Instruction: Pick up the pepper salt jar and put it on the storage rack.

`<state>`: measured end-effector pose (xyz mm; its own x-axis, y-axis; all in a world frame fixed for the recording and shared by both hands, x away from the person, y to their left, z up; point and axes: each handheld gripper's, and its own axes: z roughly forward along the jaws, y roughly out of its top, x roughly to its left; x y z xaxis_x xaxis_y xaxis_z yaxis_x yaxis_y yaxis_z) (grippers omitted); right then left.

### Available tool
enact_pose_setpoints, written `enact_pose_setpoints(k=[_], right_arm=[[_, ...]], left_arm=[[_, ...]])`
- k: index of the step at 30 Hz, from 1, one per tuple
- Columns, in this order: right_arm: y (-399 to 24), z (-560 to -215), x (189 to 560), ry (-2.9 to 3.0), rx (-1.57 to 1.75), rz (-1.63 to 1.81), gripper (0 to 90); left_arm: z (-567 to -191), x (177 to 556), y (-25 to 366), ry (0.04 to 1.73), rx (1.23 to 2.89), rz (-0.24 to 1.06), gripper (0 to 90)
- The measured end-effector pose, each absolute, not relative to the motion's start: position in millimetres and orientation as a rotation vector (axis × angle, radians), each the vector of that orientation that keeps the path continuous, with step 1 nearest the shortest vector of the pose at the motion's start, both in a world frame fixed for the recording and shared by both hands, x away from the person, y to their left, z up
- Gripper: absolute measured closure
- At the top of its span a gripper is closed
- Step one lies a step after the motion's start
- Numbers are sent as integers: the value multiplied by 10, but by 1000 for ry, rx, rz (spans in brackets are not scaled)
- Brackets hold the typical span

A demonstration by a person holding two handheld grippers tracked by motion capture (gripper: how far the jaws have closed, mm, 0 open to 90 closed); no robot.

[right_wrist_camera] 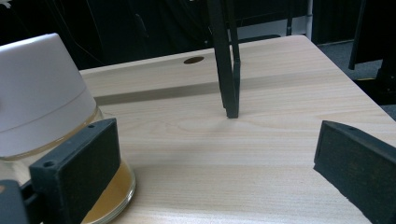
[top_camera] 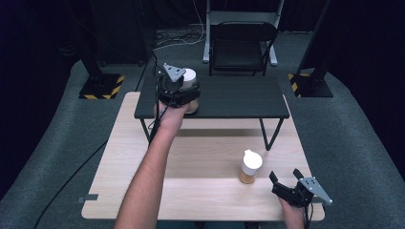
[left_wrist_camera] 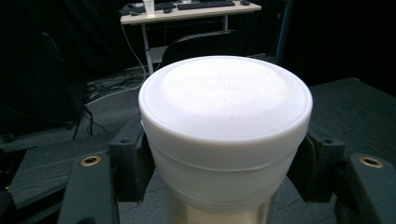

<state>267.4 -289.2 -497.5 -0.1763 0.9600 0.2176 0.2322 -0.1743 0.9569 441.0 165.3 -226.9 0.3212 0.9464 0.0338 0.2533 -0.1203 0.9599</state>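
Observation:
A jar with a white lid point(top_camera: 190, 75) stands on the left part of a low black shelf point(top_camera: 239, 98). My left gripper point(top_camera: 184, 95) is shut on it just below the lid. In the left gripper view the lid point(left_wrist_camera: 225, 100) is close up, with a black finger point(left_wrist_camera: 130, 161) pressed against each side. A second white-lidded jar point(top_camera: 250, 165) with brownish contents stands on the wooden table point(top_camera: 200, 157) at the front right. My right gripper point(top_camera: 285, 175) rests just right of that jar, wide open with nothing between its fingers. In the right gripper view this jar point(right_wrist_camera: 42, 102) sits behind the left finger point(right_wrist_camera: 77, 170), outside the gap.
The black shelf stands on thin legs point(right_wrist_camera: 229, 70) across the far half of the table. A black chair point(top_camera: 241, 45) is behind it. Stand bases with yellow-black stripes point(top_camera: 100, 86) point(top_camera: 310, 83) sit on the grey floor at both sides.

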Motion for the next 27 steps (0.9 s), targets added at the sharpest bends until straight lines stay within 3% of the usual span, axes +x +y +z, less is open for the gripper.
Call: enact_pose_setpoints(k=[4,5,6,7,8,9,27], right_arm=[[-2895,-4969,2679,1428,1423,1401,0],[-2891,-4970,2678,1428,1420,1399,0],[-2891,-4970,2678,1428,1420,1399,0],[-2891,-4969,2678,1429,1420,1399,0],[-2892,-4973,2674,1426,1419,1401,0],[-2892,-4973,2674,1426,1419,1401,0],[-2867,-4959,2677,1437,1412,1384,0]], left_arm=[[-2273,4417,1653,1112,1608,878,296],[-2273,4418,1645,1119,1607,877,209],[-2273,4419,1651,1125,1602,868,209],[-2273,4421,1659,1131,1596,858,154],[-2284,4401,1666,1127,1584,863,41],[-2284,4401,1666,1127,1584,863,5],[-2335,4078,1934,1063,1597,867,0]])
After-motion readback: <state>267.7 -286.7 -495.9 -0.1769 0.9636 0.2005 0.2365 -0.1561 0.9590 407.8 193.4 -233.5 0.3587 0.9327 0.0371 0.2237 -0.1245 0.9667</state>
